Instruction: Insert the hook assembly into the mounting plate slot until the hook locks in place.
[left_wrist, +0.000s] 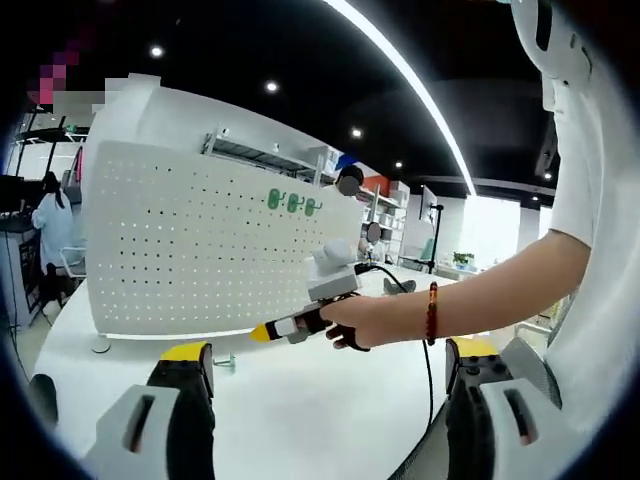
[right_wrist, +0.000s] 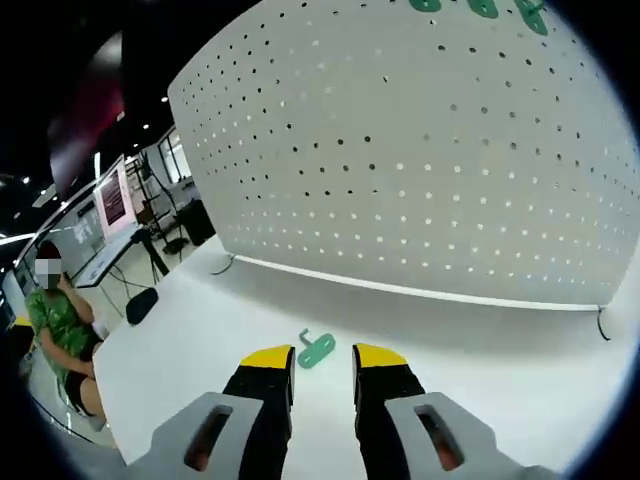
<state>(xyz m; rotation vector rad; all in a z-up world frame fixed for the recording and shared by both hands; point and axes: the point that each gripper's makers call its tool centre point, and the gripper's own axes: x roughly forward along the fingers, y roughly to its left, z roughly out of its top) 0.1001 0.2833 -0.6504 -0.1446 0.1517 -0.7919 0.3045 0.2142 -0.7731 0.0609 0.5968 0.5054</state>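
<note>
Barely begun: the green hook (right_wrist: 317, 349) lies on the white table (right_wrist: 500, 380) near the pegboard (right_wrist: 420, 150), ungrasped, both grippers' jaws apart and empty.

**Two low viewpoints over one table, both facing the pegboard**

Left gripper view: set back from the white pegboard (left_wrist: 215, 240), low over the table (left_wrist: 300, 400), facing the board's whole front at a slant, with the right hand-held gripper (left_wrist: 262, 332) in a hand (left_wrist: 358, 322) entering from the right.

Right gripper view: much nearer, low above the table (right_wrist: 200, 350), tilted up at the pegboard (right_wrist: 420, 160), looking over a green hook (right_wrist: 316, 348) just ahead.

Shared: board face, green hooks mounted near its top (left_wrist: 292, 203) (right_wrist: 482, 8), table surface before it.
</note>
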